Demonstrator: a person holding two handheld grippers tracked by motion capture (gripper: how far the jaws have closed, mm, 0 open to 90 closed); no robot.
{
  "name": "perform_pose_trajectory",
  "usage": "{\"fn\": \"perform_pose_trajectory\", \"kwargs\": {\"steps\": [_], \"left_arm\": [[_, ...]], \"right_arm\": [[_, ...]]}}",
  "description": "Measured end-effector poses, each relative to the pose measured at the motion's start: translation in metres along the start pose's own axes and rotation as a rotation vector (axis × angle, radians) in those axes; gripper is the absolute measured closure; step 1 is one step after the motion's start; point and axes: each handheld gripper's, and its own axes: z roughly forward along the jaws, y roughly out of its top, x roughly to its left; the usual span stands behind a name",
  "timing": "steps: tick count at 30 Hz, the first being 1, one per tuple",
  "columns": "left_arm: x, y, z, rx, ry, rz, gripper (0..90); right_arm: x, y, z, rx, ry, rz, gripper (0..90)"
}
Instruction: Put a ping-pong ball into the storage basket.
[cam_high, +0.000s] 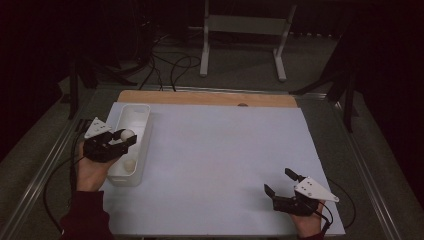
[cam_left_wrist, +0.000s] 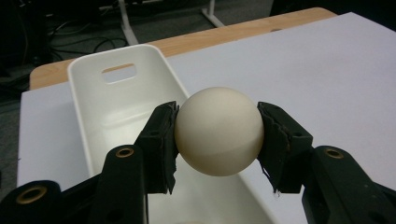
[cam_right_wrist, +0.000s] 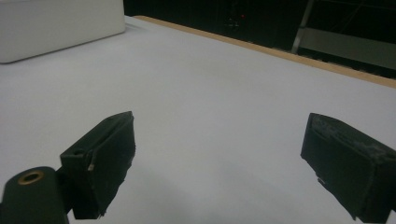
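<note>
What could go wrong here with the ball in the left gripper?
The ball is smooth and round, pinched only at its sides by the left gripper; it might squirt out. It hangs near the bin edge, so a release could miss and roll across the table. It could also bounce off the second ball.

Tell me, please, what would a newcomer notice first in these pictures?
First, the cream ball clamped between the pads of the left gripper, held above the white bin at the table's left side. A second ball lies in the bin's near end. At the near right, the right gripper hangs open over the bare white sheet.
</note>
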Motion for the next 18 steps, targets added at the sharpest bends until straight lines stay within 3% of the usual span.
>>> {"fn": "perform_pose_trajectory", "kwargs": {"steps": [18], "left_arm": [[0.014,-0.017,-0.008,0.009,0.028,-0.036,51.0]], "right_arm": [[0.000,0.000,0.000,0.000,-0.001,-0.001,9.6]]}}
